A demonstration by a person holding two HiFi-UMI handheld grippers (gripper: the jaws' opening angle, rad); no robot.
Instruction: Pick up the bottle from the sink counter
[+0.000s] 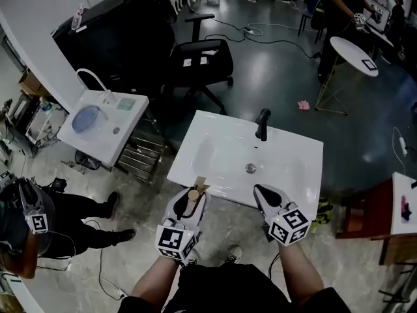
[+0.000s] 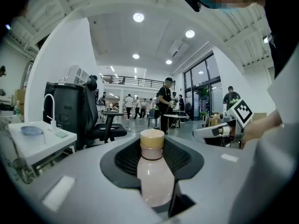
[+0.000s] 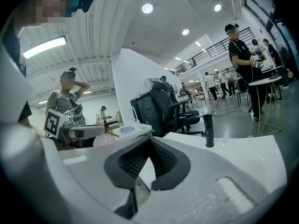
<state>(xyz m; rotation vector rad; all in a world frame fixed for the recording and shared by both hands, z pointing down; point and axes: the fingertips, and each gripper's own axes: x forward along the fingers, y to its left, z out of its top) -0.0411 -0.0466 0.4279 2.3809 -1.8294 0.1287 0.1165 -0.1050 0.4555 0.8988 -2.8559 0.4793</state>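
Observation:
A pale pink bottle (image 2: 153, 178) with a tan cap stands upright between the jaws of my left gripper (image 2: 152, 148), which is shut on its body. In the head view that gripper (image 1: 193, 199) holds the bottle (image 1: 193, 193) at the near edge of the white sink counter (image 1: 215, 132). My right gripper (image 1: 259, 192) hovers over the counter's near edge, to the right of the left one. Its jaws (image 3: 148, 143) are shut with nothing between them. The black faucet (image 1: 262, 124) stands at the far side of the basin.
A second white sink unit (image 1: 104, 124) stands to the left, with a black office chair (image 1: 199, 60) behind the counter. A round white table (image 1: 355, 54) is at far right. A person (image 1: 39, 223) crouches at lower left. Cables lie across the dark floor.

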